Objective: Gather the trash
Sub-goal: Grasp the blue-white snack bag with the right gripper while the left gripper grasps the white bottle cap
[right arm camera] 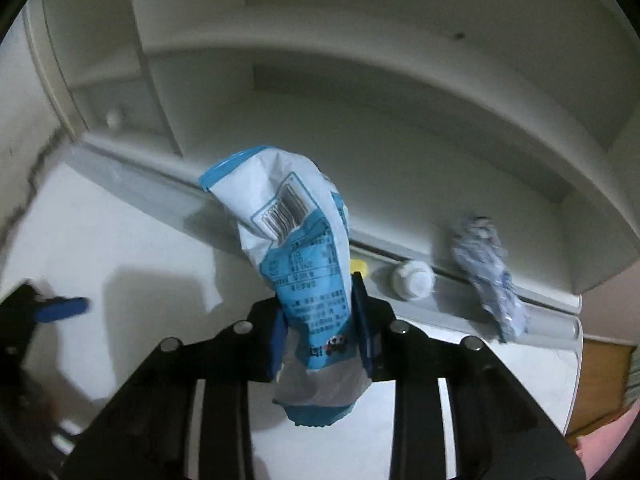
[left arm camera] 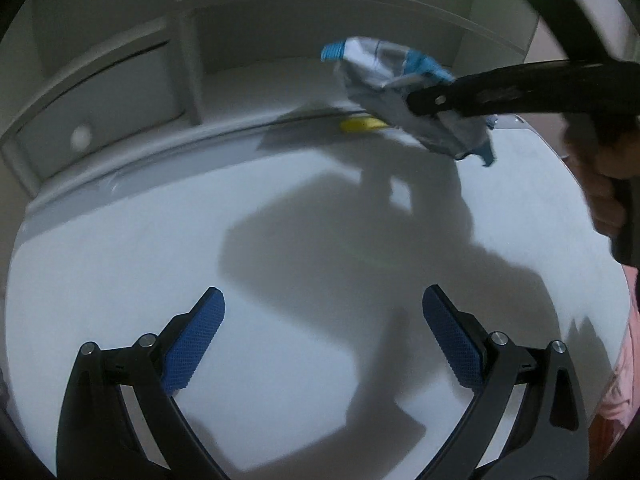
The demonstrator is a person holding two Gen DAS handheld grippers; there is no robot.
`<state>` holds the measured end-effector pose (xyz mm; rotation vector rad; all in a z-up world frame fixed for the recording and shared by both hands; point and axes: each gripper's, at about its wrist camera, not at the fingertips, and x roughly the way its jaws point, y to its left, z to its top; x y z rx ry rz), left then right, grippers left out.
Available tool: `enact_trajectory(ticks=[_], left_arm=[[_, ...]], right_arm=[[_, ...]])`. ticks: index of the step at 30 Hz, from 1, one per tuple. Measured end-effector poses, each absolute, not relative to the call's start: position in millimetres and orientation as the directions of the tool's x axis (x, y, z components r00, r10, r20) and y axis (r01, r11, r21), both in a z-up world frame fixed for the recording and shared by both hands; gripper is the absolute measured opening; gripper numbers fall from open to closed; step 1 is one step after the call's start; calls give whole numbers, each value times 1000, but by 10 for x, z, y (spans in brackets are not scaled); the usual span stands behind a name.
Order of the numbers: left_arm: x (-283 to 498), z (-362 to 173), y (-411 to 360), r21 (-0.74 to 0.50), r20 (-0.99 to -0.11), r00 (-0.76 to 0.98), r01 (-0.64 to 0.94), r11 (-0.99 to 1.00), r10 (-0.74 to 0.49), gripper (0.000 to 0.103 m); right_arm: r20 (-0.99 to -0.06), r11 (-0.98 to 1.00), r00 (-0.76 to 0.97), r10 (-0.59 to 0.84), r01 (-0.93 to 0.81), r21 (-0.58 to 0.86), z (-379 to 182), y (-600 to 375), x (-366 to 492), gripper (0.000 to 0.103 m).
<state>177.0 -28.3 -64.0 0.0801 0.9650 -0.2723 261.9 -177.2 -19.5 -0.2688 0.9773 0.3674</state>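
A crumpled blue and white snack wrapper (right arm camera: 296,248) with a barcode stands up between the blue pads of my right gripper (right arm camera: 320,320), which is shut on its lower part. From the left wrist view the same wrapper (left arm camera: 384,76) hangs in the right gripper (left arm camera: 416,98) above the back of the white desk (left arm camera: 160,260). My left gripper (left arm camera: 323,296) is open over bare desk with nothing between its fingers. On the ledge at the back lie a second crumpled wrapper (right arm camera: 488,272), a small white round cap (right arm camera: 412,280) and a yellow piece (right arm camera: 359,266), partly hidden.
White shelving with a knobbed drawer (left arm camera: 80,136) rises behind the desk. A person's hand (left arm camera: 608,184) holds the right gripper's handle at the right edge. The left gripper's blue finger (right arm camera: 60,308) shows at the left of the right wrist view. The desk's right edge is close.
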Motion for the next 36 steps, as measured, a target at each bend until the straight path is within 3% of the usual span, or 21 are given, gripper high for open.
enact_trajectory(ticks=[7, 20, 25, 31, 32, 33, 36], left_arm=[[2261, -586, -664, 19, -799, 576, 314, 949, -174, 96], [3130, -494, -1646, -47, -824, 535, 261, 964, -185, 96], [3244, -590, -1912, 19, -831, 542, 250, 968, -124, 95], [3316, -646, -1969, 20, -839, 535, 211, 977, -98, 57], [3306, -647, -1989, 29, -841, 532, 215, 976, -93, 35], [3293, -648, -1999, 29, -846, 525, 222, 975, -94, 29], [3326, -629, -1984, 21, -840, 534, 208, 978, -96, 29]], right_arm=[[-814, 952, 536, 224, -298, 65, 87, -2647, 2306, 29], [-820, 979, 538, 196, -153, 135, -13, -3652, 1741, 29], [-824, 979, 531, 198, -149, 139, -69, -3717, 1565, 29], [-820, 977, 532, 209, -142, 157, -138, -3872, 1340, 29], [-820, 977, 532, 212, -139, 163, -149, -3908, 1314, 29], [-818, 977, 534, 214, -133, 168, -152, -3942, 1264, 29], [-813, 977, 541, 214, -120, 177, -135, -4025, 1161, 29]])
